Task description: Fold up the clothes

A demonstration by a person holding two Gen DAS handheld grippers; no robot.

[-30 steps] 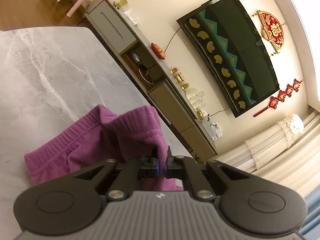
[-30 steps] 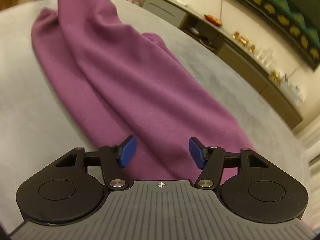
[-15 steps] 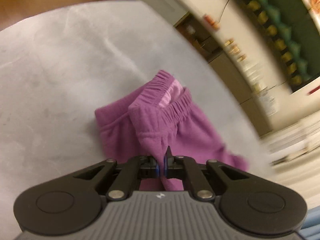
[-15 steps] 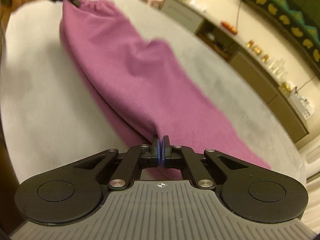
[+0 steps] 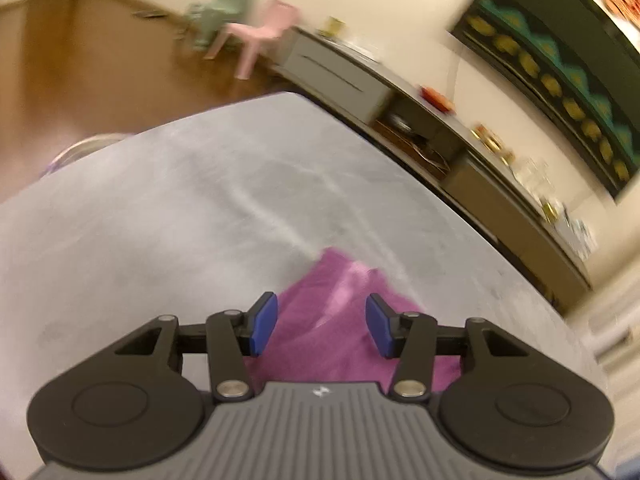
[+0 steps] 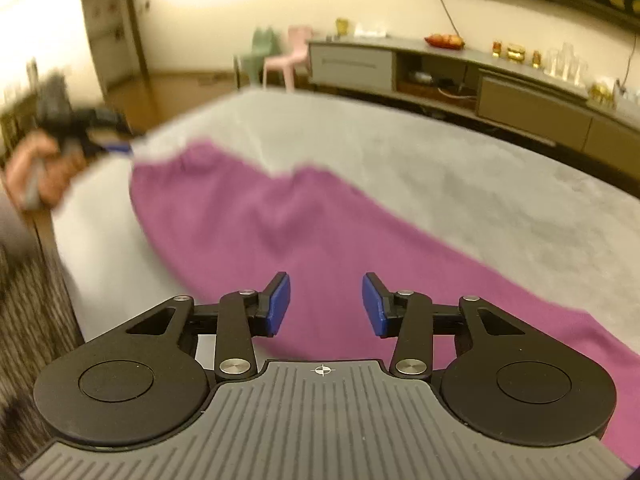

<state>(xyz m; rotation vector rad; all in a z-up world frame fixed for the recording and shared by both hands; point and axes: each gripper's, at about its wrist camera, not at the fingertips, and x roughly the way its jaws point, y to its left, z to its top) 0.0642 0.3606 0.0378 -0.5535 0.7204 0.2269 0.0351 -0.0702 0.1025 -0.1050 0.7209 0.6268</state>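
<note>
The left claw [image 5: 318,328] stands open, its jaws having just parted, and nothing is pinched between the blue pads [image 5: 262,322]; the purple trousers [image 5: 340,320] lie on the grey surface [image 5: 180,216] beneath and beyond the gap. The right claw [image 6: 325,306] is likewise open after just spreading, hanging above the trousers [image 6: 320,236] with no cloth caught in it.

In the right wrist view the garment runs as a long band from the upper left of the frame down to the lower right edge. The cloth looks soft, light and limp, a fleecy knit that should drape and crease wherever it is lifted and will not slide much on the surface. The gathered waistband at the upper left end, or a hem at the far end, looks the surest place to pinch, taking both layers together.

At the left edge, a blurred hand [image 6: 34,168] with the other claw sits near the waistband; whether it touches the cloth is hard to tell. The lower right end of the trousers is cut off by the frame, and the claw body hides the near part.
</note>
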